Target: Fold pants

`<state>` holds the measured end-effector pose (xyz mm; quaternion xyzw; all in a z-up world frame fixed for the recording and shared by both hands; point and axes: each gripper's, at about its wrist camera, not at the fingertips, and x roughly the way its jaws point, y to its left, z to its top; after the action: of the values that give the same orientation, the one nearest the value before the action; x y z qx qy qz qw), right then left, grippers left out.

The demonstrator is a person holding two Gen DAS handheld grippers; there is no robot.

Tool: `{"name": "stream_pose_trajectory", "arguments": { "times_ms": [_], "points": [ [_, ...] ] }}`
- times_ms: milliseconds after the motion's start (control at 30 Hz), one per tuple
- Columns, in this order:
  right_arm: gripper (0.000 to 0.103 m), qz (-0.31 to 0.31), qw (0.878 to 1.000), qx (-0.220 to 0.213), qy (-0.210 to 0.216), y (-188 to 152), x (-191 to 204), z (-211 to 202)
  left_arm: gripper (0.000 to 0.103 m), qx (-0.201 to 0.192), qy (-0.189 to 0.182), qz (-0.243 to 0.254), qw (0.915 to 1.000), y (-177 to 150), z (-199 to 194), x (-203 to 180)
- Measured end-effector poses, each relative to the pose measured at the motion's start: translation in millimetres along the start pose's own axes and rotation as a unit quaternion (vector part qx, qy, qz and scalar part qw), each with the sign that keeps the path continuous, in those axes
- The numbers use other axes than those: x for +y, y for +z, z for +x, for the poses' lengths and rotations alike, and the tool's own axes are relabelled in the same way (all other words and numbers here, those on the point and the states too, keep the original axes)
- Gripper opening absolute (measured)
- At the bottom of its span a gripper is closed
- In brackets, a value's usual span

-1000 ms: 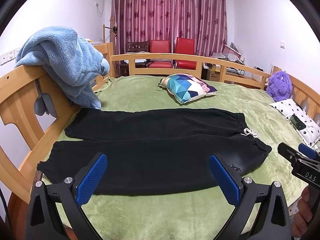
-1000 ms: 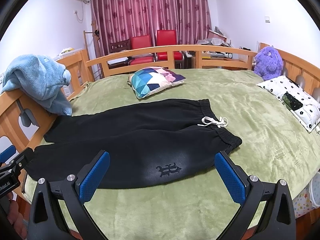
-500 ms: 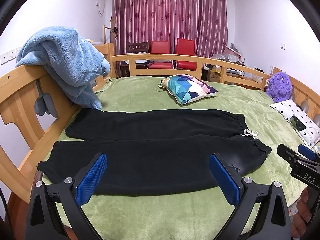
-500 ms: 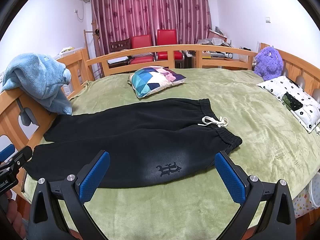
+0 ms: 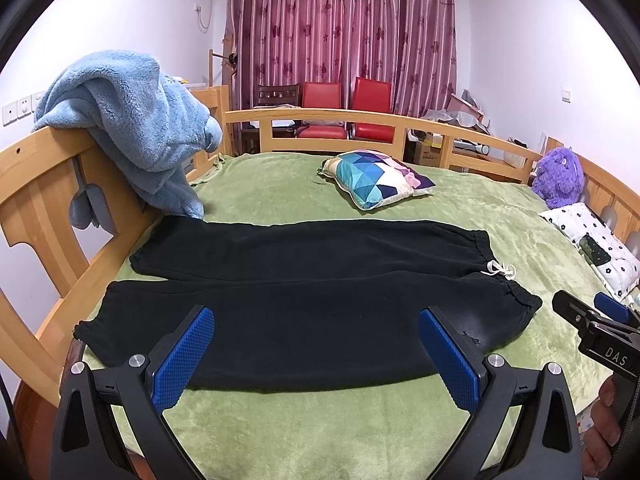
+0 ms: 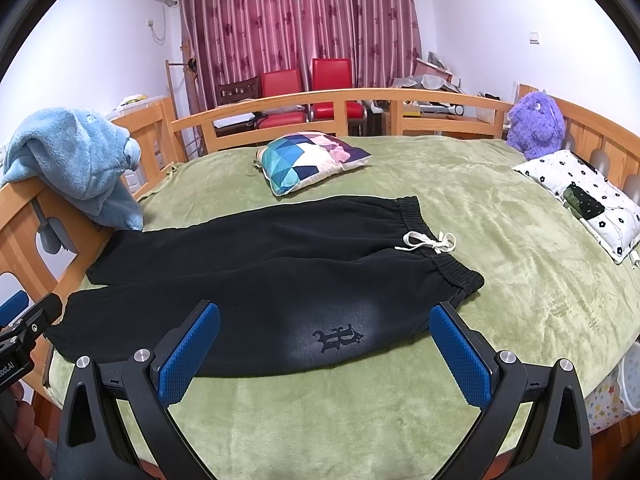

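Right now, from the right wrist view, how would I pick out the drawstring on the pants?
Start at the green bed cover and find the black pants spread flat across its near half. Follow them right to the gathered elastic waistband. The drawstring is the small white bow at its middle, the only white mark on the black fabric.

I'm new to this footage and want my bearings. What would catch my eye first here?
The black pants lie spread flat across the green bedspread, waistband and white drawstring to the right. Both claws, left and right, hover open at the near edge, holding nothing. Behind sit a colourful pillow and a purple plush toy.
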<state>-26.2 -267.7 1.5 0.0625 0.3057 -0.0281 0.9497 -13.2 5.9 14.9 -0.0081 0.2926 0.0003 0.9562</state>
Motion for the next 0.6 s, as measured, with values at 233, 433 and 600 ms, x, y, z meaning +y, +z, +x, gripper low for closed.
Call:
{"name": "stream_pose_trajectory", "arguments": {
  "times_ms": [233, 433, 600],
  "points": [
    [0.103, -0.003, 1.0, 0.0, -0.001, -1.6, -1.3, -0.1, 0.103, -0.001, 0.0, -0.001, 1.0, -0.1, -0.2, 0.4],
    [0.103, -0.008, 1.0, 0.0, -0.012, -4.0, -0.9, 0.1, 0.103, -0.003, -0.002, -0.003, 1.0, 1.9, -2.4, -1.5],
    [0.103, -0.022, 0.999, 0.004, -0.025, -3.4, 7.8, -4.9, 0.103, -0.007, -0.005, -0.005, 0.9999, 2.7, -7.7, -4.2]
  ]
}}
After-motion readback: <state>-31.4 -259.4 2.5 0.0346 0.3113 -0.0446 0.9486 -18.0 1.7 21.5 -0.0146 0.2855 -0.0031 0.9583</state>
